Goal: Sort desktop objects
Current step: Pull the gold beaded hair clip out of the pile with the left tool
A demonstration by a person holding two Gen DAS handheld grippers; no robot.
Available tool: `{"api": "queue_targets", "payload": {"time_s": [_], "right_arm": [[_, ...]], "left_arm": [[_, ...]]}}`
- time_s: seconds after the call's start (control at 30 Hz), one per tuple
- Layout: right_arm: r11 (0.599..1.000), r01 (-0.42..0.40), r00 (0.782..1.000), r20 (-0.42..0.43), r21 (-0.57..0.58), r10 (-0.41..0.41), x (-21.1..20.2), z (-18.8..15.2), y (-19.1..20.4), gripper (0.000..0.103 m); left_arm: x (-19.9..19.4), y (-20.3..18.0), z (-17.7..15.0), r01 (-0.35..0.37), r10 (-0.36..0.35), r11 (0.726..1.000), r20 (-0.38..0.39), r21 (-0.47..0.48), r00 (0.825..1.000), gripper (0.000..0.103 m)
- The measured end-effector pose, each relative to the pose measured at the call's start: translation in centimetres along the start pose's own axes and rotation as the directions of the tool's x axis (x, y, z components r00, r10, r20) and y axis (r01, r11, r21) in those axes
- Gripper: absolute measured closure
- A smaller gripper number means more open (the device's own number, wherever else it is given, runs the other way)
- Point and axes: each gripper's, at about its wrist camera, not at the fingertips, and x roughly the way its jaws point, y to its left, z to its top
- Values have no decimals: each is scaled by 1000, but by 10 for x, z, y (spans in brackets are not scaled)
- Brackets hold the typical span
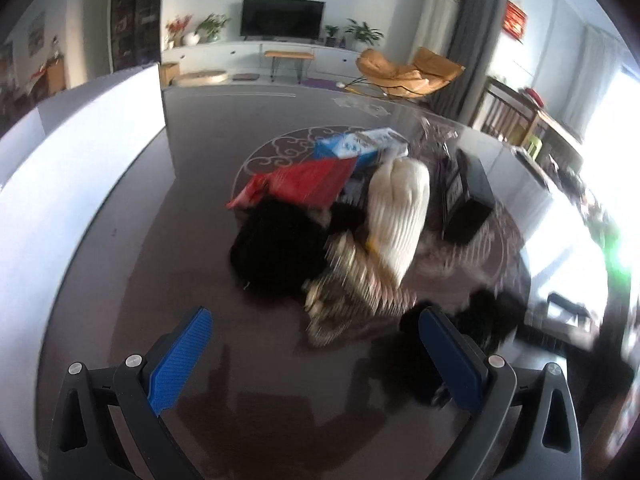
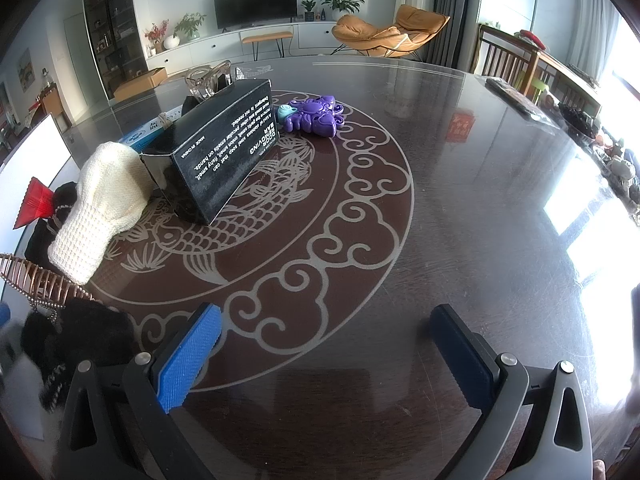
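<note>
The table is dark and glossy with a carp medallion at its centre, and the clutter sits on the medallion's left half, well in from every edge. Largest is the black box, leaning against the cream hat. Left of those I see a black furry heap, a red bag and a blue carton. The purple toy lies alone toward the far edge.

My left gripper and right gripper both hang wide open and empty. I'd judge nothing is sorted yet. Best start with the loose toy, or lift the hat before the box topples.
</note>
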Motion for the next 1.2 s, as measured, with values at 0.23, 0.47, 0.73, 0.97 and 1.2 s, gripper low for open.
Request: {"api": "queue_targets", "payload": {"time_s": [0.23, 0.47, 0.73, 0.97, 1.2], "right_arm": [[1000, 0, 1000, 0, 0, 0, 0, 0, 0, 0], [1000, 0, 1000, 0, 0, 0, -1, 0, 0, 0], [1000, 3, 1000, 0, 2, -3, -1, 0, 0, 0], [1000, 3, 1000, 0, 2, -3, -1, 0, 0, 0], [1000, 3, 1000, 0, 2, -3, -1, 0, 0, 0]], "left_arm": [[29, -2, 14, -107, 107, 994, -33, 5, 994, 0], [5, 48, 5, -167, 166, 985, -22, -36, 986, 0], [-15, 90, -17, -126, 123, 989, -43, -79, 991, 0], [-33, 90, -25, -13, 12, 999, -46, -29, 999, 0], [-24, 73, -11, 7, 7, 988, -92, 152, 996, 0]]}}
